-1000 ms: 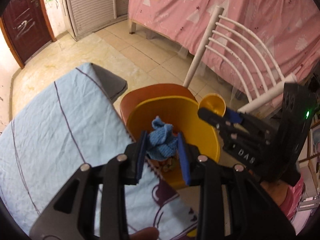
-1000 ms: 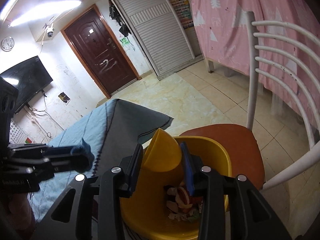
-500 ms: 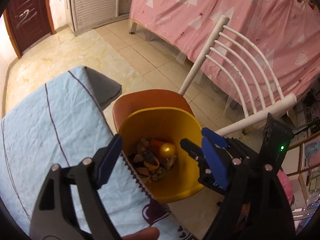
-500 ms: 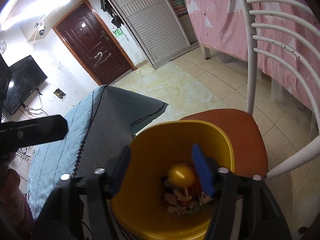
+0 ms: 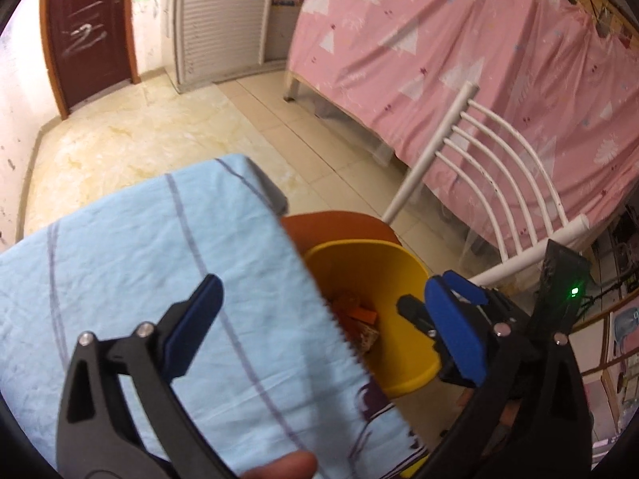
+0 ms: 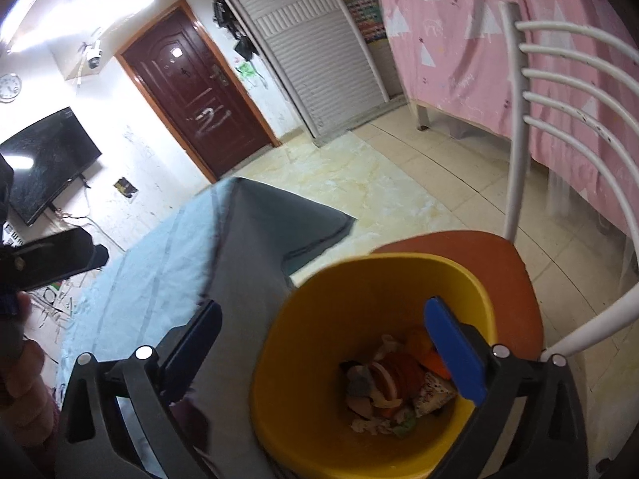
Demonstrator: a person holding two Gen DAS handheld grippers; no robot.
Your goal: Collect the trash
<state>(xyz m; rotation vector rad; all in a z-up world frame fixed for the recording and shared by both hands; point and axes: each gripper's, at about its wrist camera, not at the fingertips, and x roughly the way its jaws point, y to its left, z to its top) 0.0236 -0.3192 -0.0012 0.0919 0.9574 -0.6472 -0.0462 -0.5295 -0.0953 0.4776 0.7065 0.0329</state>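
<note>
Nearest, in the left wrist view: left gripper [image 5: 323, 331] spread wide with nothing between the jaws, only the light blue tablecloth [image 5: 131, 271] below and between them, its zigzag edge crossing toward the right jaw. No loose litter to be seen on the visible cloth. Just past that edge, ahead of the right jaw: yellow bin [image 5: 403, 275] with scraps at the bottom, and touching its far side in the picture, the other tool.

From the right wrist view: right gripper [image 6: 327, 343] likewise wide and empty, poised above the yellow bin [image 6: 279, 359], right jaw over the rim, left jaw out over the cloth's dark hanging side. Inside the bin, between the jaws and below: trash [image 6: 395, 387], a mixed heap of paper, peel and wrappers.

Beyond the bin: orange seat of the white chair [image 6: 515, 135] carrying it, then tiled floor, pink curtain, dark door.

Judged from this: deposits made, both tools free. Left to do: probably little nearby; the rest of the table out of sight, so impossible to call finished.
</note>
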